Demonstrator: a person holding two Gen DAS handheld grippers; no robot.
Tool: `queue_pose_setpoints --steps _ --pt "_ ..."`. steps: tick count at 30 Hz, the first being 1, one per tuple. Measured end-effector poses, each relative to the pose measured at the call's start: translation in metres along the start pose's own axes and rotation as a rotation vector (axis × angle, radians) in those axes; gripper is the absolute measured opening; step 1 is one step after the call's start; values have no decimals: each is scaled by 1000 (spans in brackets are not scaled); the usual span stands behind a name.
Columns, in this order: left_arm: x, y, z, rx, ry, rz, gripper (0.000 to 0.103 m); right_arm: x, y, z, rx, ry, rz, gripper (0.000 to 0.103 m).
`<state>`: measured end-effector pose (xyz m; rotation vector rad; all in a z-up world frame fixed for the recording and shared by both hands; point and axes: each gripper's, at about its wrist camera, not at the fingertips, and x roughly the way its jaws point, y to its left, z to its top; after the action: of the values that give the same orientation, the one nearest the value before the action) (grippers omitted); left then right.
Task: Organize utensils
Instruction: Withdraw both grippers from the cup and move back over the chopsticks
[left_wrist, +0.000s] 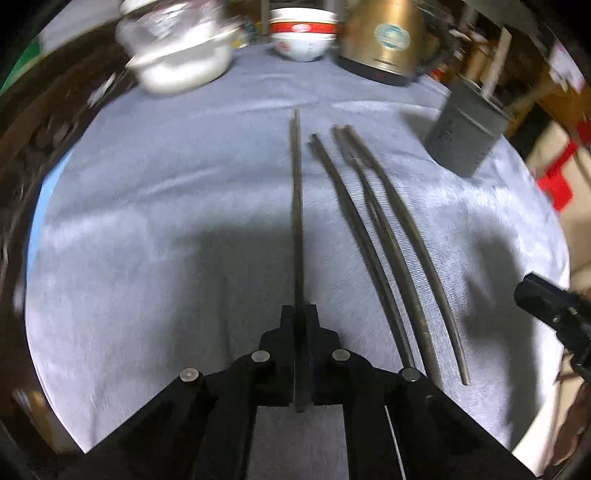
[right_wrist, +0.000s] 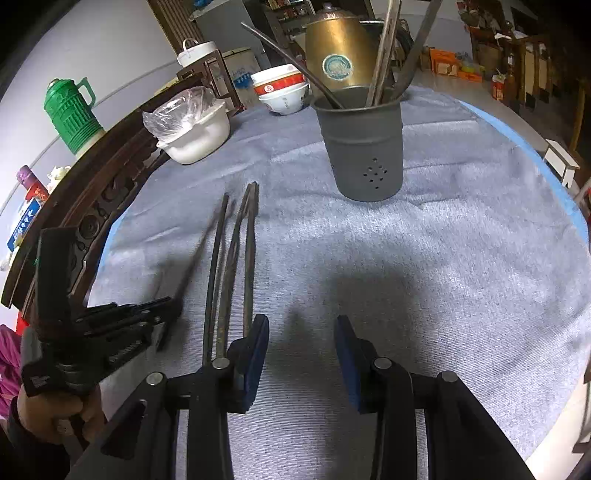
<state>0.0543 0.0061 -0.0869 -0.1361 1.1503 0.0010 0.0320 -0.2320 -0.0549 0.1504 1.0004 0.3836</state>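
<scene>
My left gripper (left_wrist: 300, 314) is shut on one dark chopstick (left_wrist: 297, 203) that runs straight away from me over the grey cloth (left_wrist: 147, 221). More loose chopsticks (left_wrist: 356, 225) lie side by side just to its right. The right wrist view shows a hand holding the left gripper (right_wrist: 173, 306) at the left, with its chopstick (right_wrist: 199, 251) blurred. My right gripper (right_wrist: 301, 350) is open with only bare cloth between its blue pads; its left finger sits right beside the loose chopsticks (right_wrist: 250, 258). A grey holder (right_wrist: 364, 147) (left_wrist: 465, 136) stands upright beyond, with several chopsticks in it.
At the table's far side stand a white bowl (right_wrist: 195, 136) covered in plastic, stacked red-and-white bowls (right_wrist: 282, 88) and a brass kettle (right_wrist: 340, 51). A carved dark wooden rail (right_wrist: 92, 206) borders the left edge, with a green flask (right_wrist: 70, 110) behind it.
</scene>
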Motion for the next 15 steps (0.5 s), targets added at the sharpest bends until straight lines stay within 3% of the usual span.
queue_pose_setpoints --steps 2,6,8,10,15 --pt "-7 16 -11 -90 7 -30 5 1 0 0 4 2 6 40" --pt "-17 25 -30 -135 23 -64 5 7 6 4 -4 18 23 41" --pt "-20 26 -33 -136 20 -84 12 11 11 8 -11 33 36 44" --pt "-24 31 -33 -144 -1 -81 40 15 18 16 -27 32 36 55" --pt "-32 51 -24 -188 -26 -92 43 33 31 51 -51 59 43 54"
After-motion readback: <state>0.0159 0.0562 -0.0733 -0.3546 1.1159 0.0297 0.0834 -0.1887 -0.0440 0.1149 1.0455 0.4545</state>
